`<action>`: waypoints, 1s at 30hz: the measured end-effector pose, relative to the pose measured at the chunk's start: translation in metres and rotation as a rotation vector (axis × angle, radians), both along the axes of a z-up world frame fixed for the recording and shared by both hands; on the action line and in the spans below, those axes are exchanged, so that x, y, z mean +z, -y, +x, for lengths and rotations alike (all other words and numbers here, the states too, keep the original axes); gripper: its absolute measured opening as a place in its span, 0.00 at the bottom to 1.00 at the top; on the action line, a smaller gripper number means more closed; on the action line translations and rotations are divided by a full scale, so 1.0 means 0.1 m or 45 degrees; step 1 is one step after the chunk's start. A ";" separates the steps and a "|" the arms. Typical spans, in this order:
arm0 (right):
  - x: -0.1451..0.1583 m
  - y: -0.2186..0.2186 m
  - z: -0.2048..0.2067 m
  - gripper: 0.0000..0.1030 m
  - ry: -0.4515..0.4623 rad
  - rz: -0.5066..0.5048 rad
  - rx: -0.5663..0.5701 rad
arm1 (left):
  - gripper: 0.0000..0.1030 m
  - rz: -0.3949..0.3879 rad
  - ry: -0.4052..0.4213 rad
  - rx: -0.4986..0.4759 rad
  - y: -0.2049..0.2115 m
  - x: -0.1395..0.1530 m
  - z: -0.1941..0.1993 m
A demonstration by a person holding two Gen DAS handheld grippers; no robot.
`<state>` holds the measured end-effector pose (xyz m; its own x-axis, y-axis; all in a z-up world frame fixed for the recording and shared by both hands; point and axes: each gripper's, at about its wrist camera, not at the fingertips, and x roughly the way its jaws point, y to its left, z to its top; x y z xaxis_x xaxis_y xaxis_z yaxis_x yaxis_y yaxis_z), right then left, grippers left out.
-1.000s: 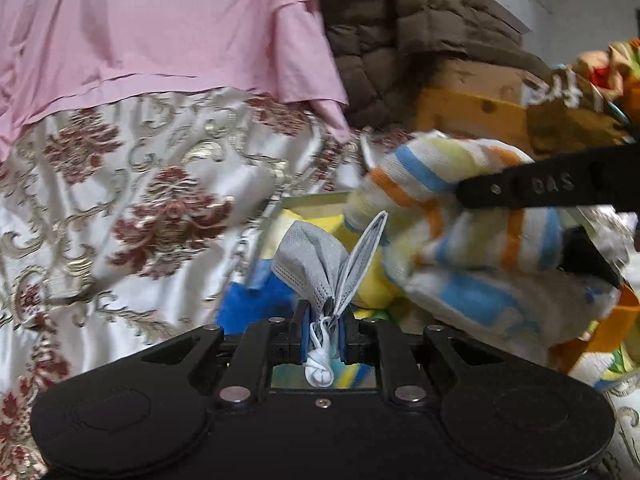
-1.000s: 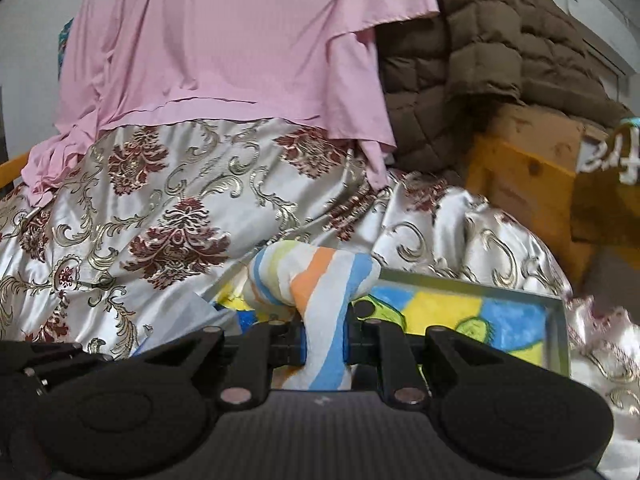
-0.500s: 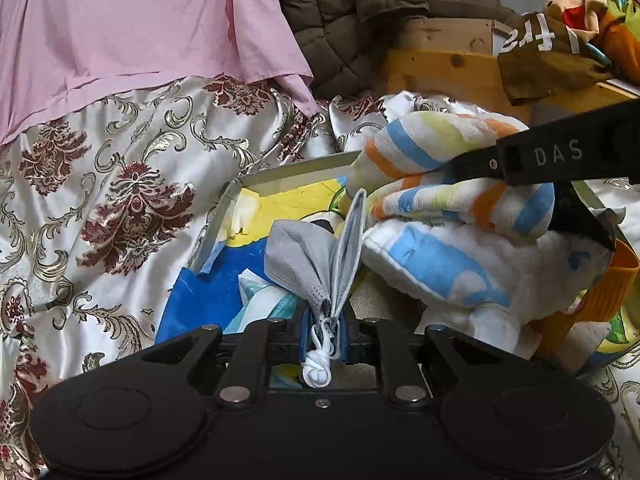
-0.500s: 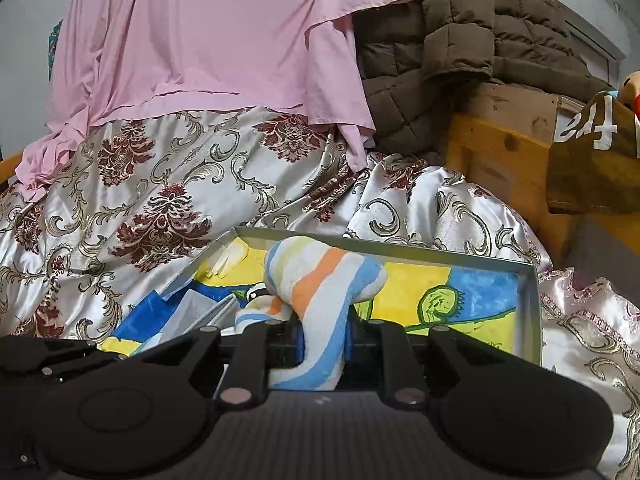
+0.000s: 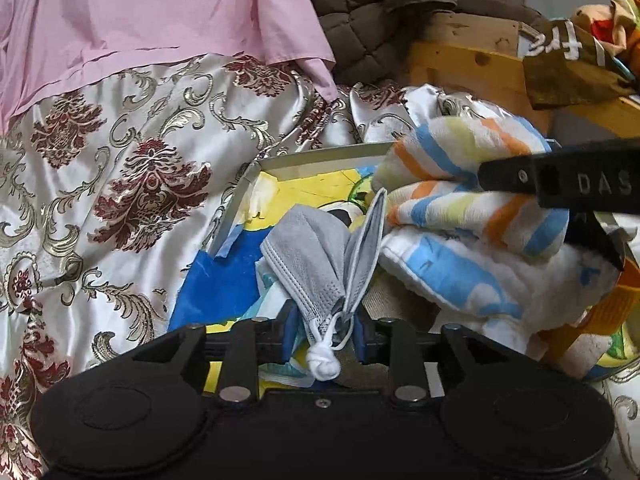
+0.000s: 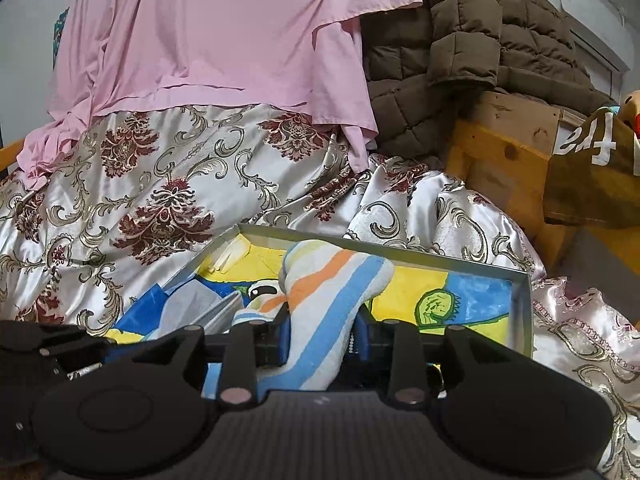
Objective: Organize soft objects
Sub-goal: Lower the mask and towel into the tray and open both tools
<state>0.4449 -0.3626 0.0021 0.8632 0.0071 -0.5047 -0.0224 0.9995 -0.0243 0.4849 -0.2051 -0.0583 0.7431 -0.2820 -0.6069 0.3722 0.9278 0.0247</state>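
Note:
A shallow box (image 5: 320,158) with a yellow and blue picture inside lies on the bed. My left gripper (image 5: 324,332) is over its near left part, jaws opening. A grey face mask (image 5: 312,256) sits loosely between them, its knotted white ear loop hanging down, and the pads stand clear of it. My right gripper (image 6: 322,336) is also opening over the box (image 6: 400,246). A striped orange, blue and yellow towel (image 6: 328,304) lies between its jaws and sags into the box. In the left wrist view the right gripper's fingers (image 5: 560,180) straddle the towel (image 5: 472,208).
The box rests on a satin bedspread (image 6: 160,208) with red and gold patterns. A pink cloth (image 6: 240,40) and a brown quilted jacket (image 6: 460,48) hang behind it. A wooden frame (image 6: 500,148) with more fabric stands at the right.
Both grippers came down over the box and their jaws have spread. The mask and the towel, earlier pinched tight, now sit loose between the jaws.

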 end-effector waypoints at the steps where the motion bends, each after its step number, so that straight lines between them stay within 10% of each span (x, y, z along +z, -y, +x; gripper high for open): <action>1: 0.01 0.00 -0.01 0.38 -0.001 -0.002 -0.001 | 0.32 -0.007 -0.002 0.007 -0.01 0.01 0.00; 30: 0.28 0.12 -0.29 0.92 0.016 -0.024 -0.080 | 0.85 -0.225 0.067 0.154 -0.40 0.39 -0.15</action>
